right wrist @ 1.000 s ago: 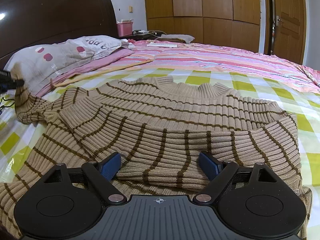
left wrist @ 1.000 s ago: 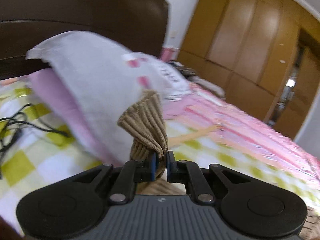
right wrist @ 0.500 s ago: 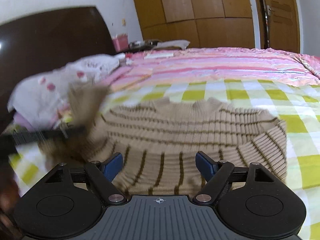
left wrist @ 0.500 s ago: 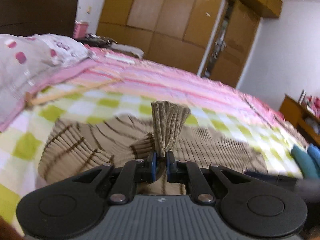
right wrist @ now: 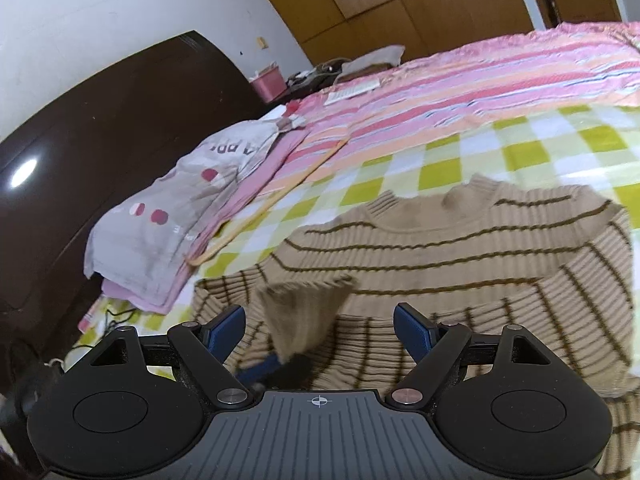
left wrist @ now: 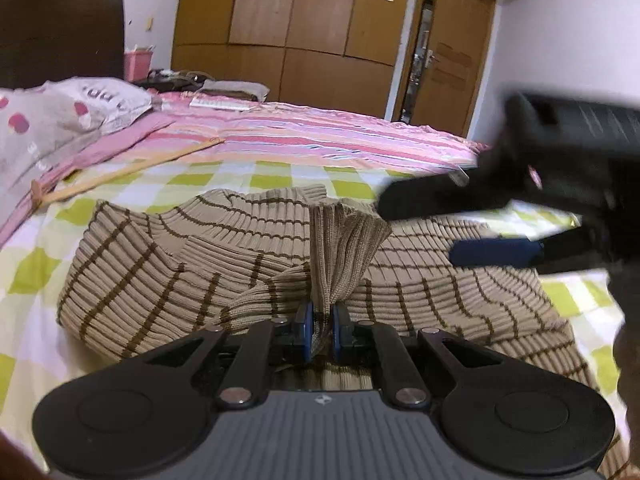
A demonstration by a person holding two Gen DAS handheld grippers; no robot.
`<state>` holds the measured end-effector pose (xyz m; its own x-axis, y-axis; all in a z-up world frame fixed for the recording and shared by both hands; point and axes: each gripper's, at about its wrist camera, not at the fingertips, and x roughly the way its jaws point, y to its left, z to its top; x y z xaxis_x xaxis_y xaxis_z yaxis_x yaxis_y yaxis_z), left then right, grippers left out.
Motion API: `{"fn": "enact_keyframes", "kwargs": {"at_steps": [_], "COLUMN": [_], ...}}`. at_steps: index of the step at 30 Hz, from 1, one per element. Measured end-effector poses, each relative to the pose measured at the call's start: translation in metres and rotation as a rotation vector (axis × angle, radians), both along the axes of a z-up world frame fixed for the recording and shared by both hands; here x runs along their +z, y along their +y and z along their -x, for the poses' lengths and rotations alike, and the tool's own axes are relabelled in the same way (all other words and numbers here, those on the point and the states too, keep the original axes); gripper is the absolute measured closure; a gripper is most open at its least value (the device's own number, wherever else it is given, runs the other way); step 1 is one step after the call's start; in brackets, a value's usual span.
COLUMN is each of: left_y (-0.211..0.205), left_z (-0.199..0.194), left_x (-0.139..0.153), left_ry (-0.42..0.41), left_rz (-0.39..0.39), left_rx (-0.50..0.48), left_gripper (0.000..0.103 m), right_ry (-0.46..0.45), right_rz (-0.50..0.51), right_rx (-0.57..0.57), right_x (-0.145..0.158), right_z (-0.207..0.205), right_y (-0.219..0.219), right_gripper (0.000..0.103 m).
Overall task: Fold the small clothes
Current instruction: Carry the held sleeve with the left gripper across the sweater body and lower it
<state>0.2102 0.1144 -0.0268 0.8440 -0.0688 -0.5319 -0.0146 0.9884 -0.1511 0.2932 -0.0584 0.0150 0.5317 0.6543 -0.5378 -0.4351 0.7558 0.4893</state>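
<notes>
A tan ribbed sweater with brown stripes (left wrist: pixel 168 256) lies on the checked bedsheet, collar toward the far side; it also shows in the right wrist view (right wrist: pixel 460 256). My left gripper (left wrist: pixel 319 330) is shut on the sweater's sleeve cuff (left wrist: pixel 344 248), holding it bunched and upright over the sweater's body. The cuff also shows, blurred, in the right wrist view (right wrist: pixel 304 312). My right gripper (right wrist: pixel 319 330) is open and empty, above the sweater's near part; it shows as a blurred dark shape in the left wrist view (left wrist: pixel 500 228).
A grey pillow with red dots (right wrist: pixel 176 216) lies on a pink sheet at the left by the dark headboard (right wrist: pixel 100 120). A pink striped blanket (left wrist: pixel 320 136) covers the far bed. Wooden wardrobes (left wrist: pixel 288 32) stand behind. Black cables (right wrist: pixel 108 320) lie at the left bed edge.
My left gripper has carried the cuff from near the pillow rightward over the sweater's body. My right gripper has risen and tilted above the sweater, still open.
</notes>
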Motion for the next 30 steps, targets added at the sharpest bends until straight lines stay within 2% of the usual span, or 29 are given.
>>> {"fn": "enact_keyframes", "kwargs": {"at_steps": [6,10,12,17,23,26,30], "left_y": [-0.013,-0.021,-0.023,-0.028,-0.032,-0.035,-0.036], "left_z": [0.009,0.013,0.014,0.019,0.022,0.025,0.025], "left_x": [-0.001,-0.002,-0.003,-0.003,-0.002,-0.001,-0.001], "left_ry": [-0.027,-0.043,-0.042,-0.043,-0.044,-0.053,-0.047], "left_rz": [-0.066,-0.104,-0.102,-0.085,-0.070,-0.071,-0.064], "left_rx": [-0.040,-0.071,-0.089,-0.113,-0.149,-0.167,-0.179], "left_gripper": [0.086,0.086,0.086,0.086,0.086,0.086,0.086], "right_ry": [0.063,0.140,0.172,0.219,0.292,0.277,0.327], "right_rz": [0.039,0.047,0.029,0.063,-0.011,0.056,0.069], "right_rx": [0.029,0.006,0.003,-0.060,-0.056,-0.081,-0.105], "right_x": [-0.001,-0.007,-0.008,-0.008,-0.005,-0.005,-0.018], "right_z": [-0.002,-0.004,-0.004,-0.001,0.000,-0.003,-0.010], "right_y": [0.018,0.018,0.015,0.006,0.000,0.008,0.008], "right_gripper": [0.021,0.029,0.033,0.041,0.047,0.050,0.058]}}
